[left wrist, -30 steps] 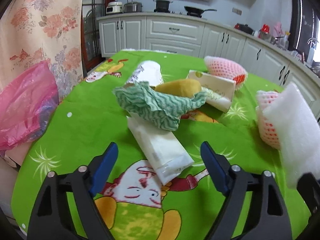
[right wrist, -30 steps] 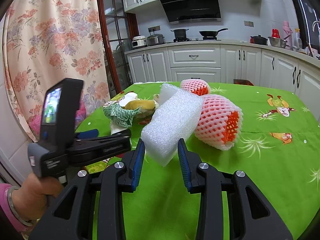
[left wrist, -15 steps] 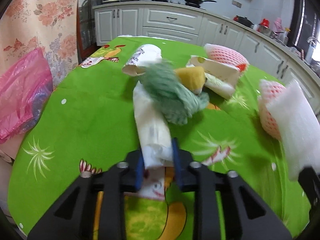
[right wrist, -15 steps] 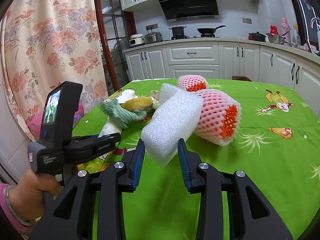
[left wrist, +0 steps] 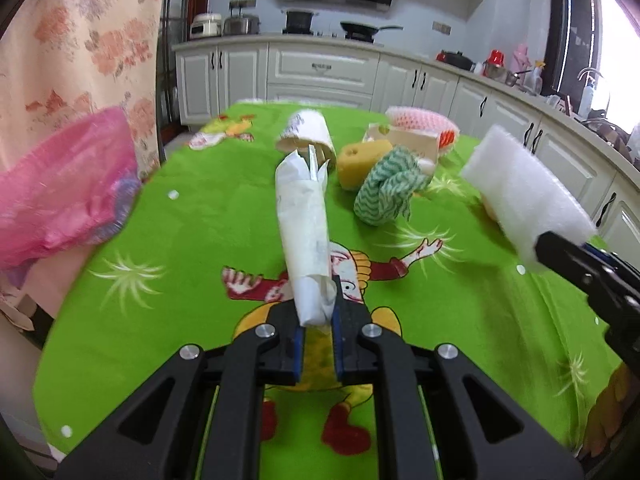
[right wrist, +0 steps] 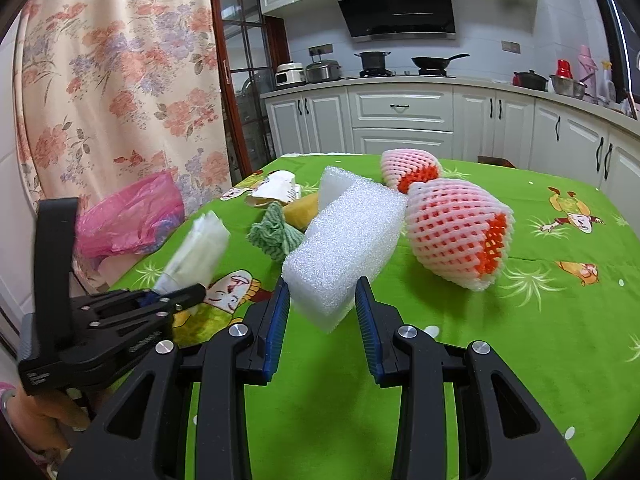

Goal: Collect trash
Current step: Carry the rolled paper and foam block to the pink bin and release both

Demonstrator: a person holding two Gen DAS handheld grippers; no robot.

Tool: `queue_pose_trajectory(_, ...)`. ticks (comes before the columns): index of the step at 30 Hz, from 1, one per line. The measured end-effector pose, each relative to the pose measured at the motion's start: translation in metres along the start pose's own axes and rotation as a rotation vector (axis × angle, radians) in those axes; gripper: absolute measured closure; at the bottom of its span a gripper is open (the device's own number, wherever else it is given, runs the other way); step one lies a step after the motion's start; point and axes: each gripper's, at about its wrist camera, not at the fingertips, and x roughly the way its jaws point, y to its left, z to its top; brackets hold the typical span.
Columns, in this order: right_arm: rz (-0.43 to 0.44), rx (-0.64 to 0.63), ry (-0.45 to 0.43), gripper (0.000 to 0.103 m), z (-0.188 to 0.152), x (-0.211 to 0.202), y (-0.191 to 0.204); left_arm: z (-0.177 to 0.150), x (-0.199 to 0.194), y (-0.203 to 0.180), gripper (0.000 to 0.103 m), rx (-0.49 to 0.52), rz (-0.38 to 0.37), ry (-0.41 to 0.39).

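Left gripper [left wrist: 317,320] jaws pinched tight on the near end of a white paper wrapper [left wrist: 305,224]; wrapper's long axis runs straight out along the fingers, away from the tool, far end split open and lifted clear of the green tablecloth [left wrist: 192,248]. Just past that tip: a paper cup [left wrist: 306,134] on its side, mouth facing the tool. Ahead-right of the tip, a yellow sponge [left wrist: 362,162] touching a bunched green cloth [left wrist: 386,192]; behind them a white carton, then a pink foam fruit net [left wrist: 420,122]. Left of the tool the cloth is bare out to the table's left edge, where a pink plastic bag [left wrist: 64,184] hangs beside the floral curtain [left wrist: 80,40]. Right gripper [right wrist: 322,312] jaws partly closed, clamped on a white foam block [right wrist: 344,240]; block's long axis points forward and up-right, held off the table. Right of the block, close by, a second pink foam net [right wrist: 456,232] lies open end toward the right. Beyond that net, bare cloth to the far and right edges. Left gripper sits well left of the block, apart from it.
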Motion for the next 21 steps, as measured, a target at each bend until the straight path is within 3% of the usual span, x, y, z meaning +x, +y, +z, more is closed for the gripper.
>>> queue_pose_trajectory(8, 0.010, -0.020, 0.002, 0.069, -0.001, -0.002, 0.011, -0.009, -0.035, 0.000, 0.092, 0.044, -0.002, -0.101)
queue_pose_trajectory(21, 0.038, -0.090, -0.002, 0.069, 0.000, -0.005, 0.043, -0.015, -0.081, 0.008, 0.092, 0.036, -0.019, -0.241)
